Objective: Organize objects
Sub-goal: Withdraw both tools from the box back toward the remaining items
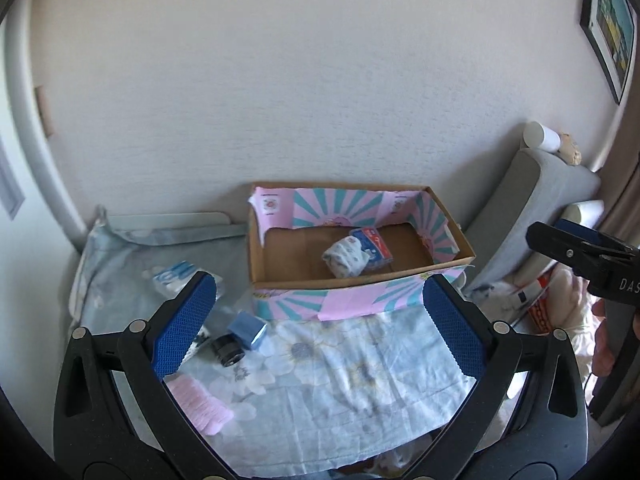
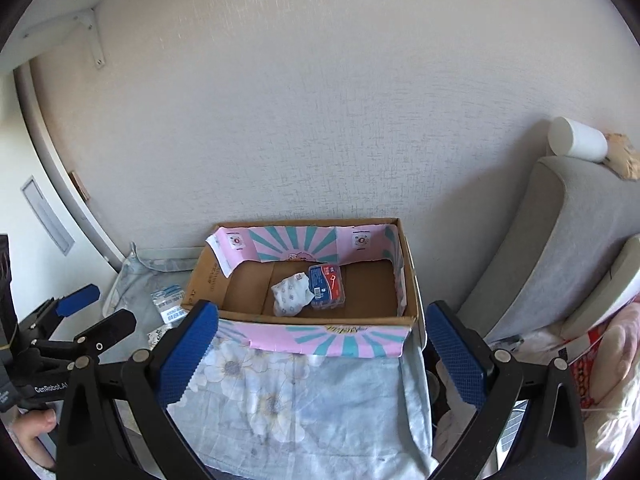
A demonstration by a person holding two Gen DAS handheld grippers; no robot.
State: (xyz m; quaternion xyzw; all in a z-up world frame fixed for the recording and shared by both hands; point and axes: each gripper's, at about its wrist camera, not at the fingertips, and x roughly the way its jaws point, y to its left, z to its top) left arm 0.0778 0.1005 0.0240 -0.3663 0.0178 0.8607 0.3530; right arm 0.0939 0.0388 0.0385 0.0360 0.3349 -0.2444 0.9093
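A cardboard box (image 1: 360, 276) (image 2: 408, 280) with pink and teal lining stands against the wall on a floral cloth. Inside it lie a rolled white patterned cloth (image 1: 346, 260) (image 2: 291, 294) and a blue and red packet (image 1: 373, 246) (image 2: 326, 286). On the cloth left of the box lie a blue pad (image 1: 248, 330), a black cylinder (image 1: 228, 350), a pink yarn bundle (image 1: 200, 404) and a white and blue packet (image 1: 176, 276) (image 2: 166, 300). My left gripper (image 1: 316, 328) hovers open before the box, nothing between its fingers. My right gripper (image 2: 320, 356) is open too, just short of the box's front wall.
A grey cushion (image 1: 532, 208) (image 2: 560, 240) leans at the right with a white cylinder (image 2: 576, 140) on top. Pink fabric and a red and white package (image 2: 588, 364) lie at the far right. The floral cloth (image 1: 352, 372) covers the surface in front of the box.
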